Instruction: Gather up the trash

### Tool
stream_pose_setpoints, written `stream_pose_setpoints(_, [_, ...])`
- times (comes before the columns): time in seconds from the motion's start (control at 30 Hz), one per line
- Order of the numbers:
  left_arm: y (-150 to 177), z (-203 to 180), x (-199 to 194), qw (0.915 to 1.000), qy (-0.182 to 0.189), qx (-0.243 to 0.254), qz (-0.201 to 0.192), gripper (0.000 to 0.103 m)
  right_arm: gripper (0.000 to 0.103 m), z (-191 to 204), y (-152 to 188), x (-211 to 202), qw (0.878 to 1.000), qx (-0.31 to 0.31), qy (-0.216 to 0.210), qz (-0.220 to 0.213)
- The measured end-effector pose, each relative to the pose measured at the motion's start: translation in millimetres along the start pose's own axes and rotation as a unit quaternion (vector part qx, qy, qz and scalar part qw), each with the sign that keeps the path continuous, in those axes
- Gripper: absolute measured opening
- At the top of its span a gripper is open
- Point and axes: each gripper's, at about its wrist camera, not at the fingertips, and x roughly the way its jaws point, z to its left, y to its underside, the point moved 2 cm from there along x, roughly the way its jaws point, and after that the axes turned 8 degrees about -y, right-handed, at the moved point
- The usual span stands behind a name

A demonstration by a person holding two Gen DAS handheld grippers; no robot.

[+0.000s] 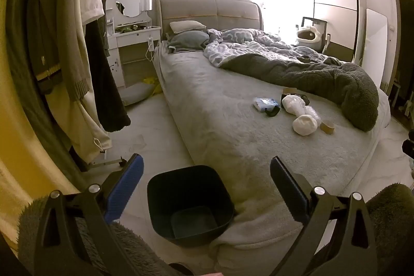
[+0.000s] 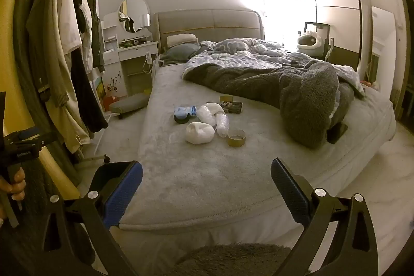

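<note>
Trash lies in a loose heap on the grey bed (image 1: 220,126) (image 2: 196,172): a crumpled white wad (image 1: 304,124) (image 2: 199,132), clear plastic wrap (image 1: 292,103) (image 2: 222,122), a cardboard tape roll (image 1: 327,127) (image 2: 236,138), a blue-white packet (image 1: 265,103) (image 2: 184,111) and a small dark box (image 2: 231,106). A black bin (image 1: 190,201) stands empty on the floor against the bed's near corner. My left gripper (image 1: 206,189) hangs open above the bin. Over the bed's foot my right gripper (image 2: 207,192) is open, well short of the heap. Neither holds anything.
A rumpled grey blanket and patterned duvet (image 2: 297,79) cover the bed's far right. Coats on a rack (image 1: 64,43) (image 2: 64,64) hang at the left. A white dressing table (image 2: 134,53) stands beside the headboard. A hand on the other gripper's handle (image 2: 14,180) shows at left.
</note>
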Motion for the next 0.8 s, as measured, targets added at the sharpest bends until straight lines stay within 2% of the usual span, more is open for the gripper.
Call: stream_pose_setpoints(0.8, [0.0,0.0,0.2,1.0,0.0,0.001,0.001,0.1,0.1,-1.4,0.6,0.7,1.0,0.008,-0.004,0.001])
